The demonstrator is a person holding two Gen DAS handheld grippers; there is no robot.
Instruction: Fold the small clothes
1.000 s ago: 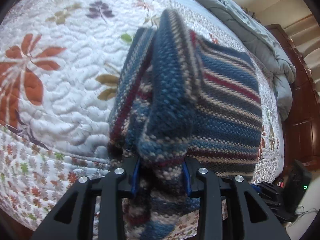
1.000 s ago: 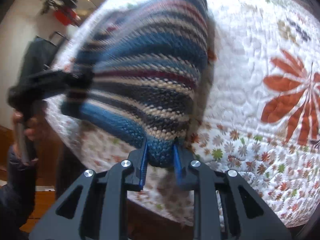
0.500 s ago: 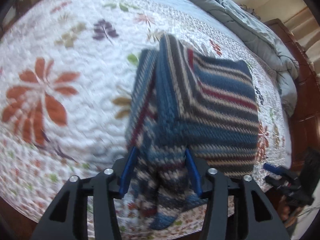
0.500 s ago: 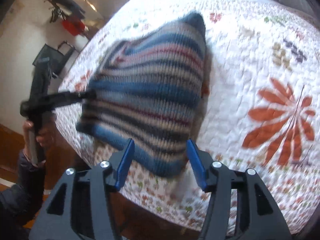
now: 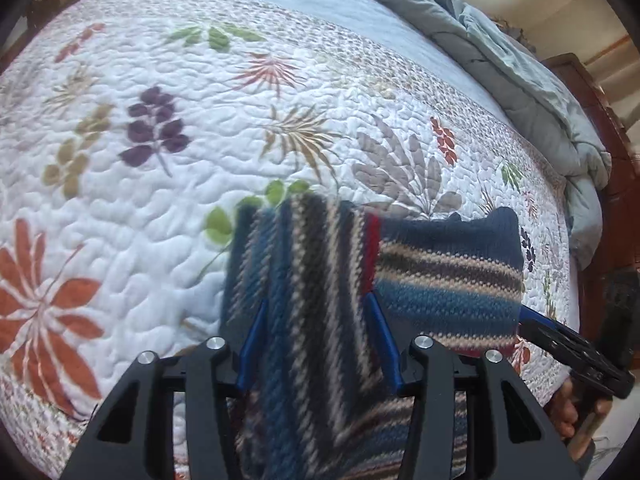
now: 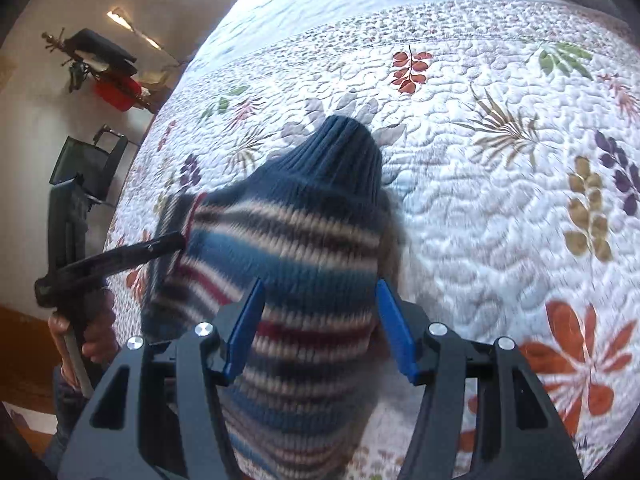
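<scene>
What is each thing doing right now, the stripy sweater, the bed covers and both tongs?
Striped sweater: partly folded, one flap turned over, on the quilt.
Flowered quilt: spread flat over the bed.
Grey duvet: bunched up at the far edge.
Left tongs: jaws closing, sweater between them.
Right tongs: jaws opening, sweater between them, not pinched.

Soft, even daylight fills both views, leaving the quilted bedspread [image 5: 168, 216] bright with only shallow shadows in its stitching. The striped knit [image 6: 304, 248] is smeared by motion blur. Fisheye distortion bows the bed's edges, and the corners go black.
</scene>
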